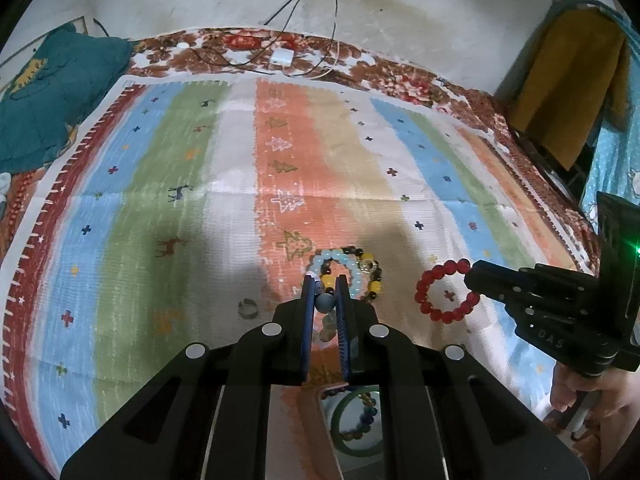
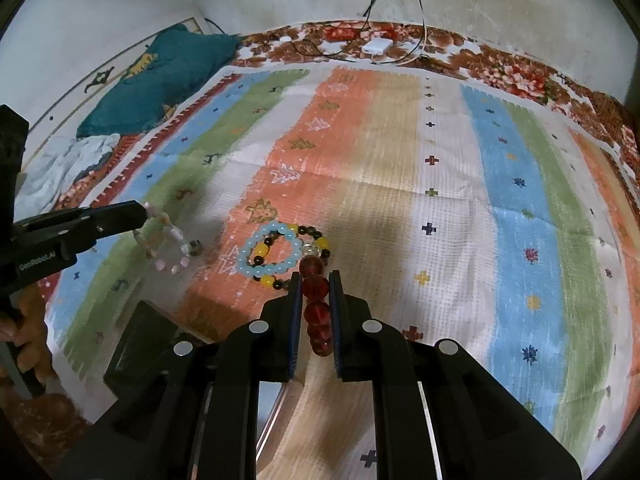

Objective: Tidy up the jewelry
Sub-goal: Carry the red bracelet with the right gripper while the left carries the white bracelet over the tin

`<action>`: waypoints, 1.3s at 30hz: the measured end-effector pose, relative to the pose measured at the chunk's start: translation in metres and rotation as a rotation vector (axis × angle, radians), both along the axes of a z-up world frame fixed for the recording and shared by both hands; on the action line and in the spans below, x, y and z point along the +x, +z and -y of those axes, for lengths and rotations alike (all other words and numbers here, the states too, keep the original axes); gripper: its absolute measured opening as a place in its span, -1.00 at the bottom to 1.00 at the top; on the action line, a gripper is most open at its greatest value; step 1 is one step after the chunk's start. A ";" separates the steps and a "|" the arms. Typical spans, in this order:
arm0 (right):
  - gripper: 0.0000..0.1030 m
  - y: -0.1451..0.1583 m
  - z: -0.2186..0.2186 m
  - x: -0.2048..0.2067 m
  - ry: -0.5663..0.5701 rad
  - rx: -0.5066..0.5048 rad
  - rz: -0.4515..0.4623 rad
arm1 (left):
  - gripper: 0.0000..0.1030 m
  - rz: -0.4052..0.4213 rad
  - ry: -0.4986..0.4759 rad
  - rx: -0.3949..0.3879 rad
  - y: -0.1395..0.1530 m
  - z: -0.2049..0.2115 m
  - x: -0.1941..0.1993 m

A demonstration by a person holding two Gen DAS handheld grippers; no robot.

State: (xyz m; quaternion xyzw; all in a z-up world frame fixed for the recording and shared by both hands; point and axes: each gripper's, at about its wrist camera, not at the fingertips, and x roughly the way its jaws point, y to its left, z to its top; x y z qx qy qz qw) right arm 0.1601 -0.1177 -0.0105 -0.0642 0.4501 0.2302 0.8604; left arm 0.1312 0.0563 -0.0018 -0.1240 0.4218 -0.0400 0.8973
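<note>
My left gripper is shut on a pale pink and white bead bracelet, which hangs from it above the striped cloth; it also shows between the fingers in the left wrist view. My right gripper is shut on a red bead bracelet, seen edge-on in the right wrist view. A light blue bead bracelet and a yellow and dark bead bracelet lie overlapped on the orange stripe between the grippers. A small silver ring lies on the cloth to the left.
A dark box with a mirror sits below my left gripper, holding a green bangle and a beaded bracelet. A teal pillow lies at the far left. A white charger with cables lies at the far edge.
</note>
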 end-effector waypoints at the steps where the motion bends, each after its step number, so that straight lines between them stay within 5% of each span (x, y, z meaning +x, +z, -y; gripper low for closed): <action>1: -0.73 0.002 0.000 -0.001 0.002 0.003 0.003 | -0.81 0.004 -0.002 0.000 0.002 0.001 -0.002; 39: -0.73 0.037 0.007 -0.068 0.069 0.066 0.055 | -0.81 0.069 -0.067 -0.055 0.021 0.039 -0.066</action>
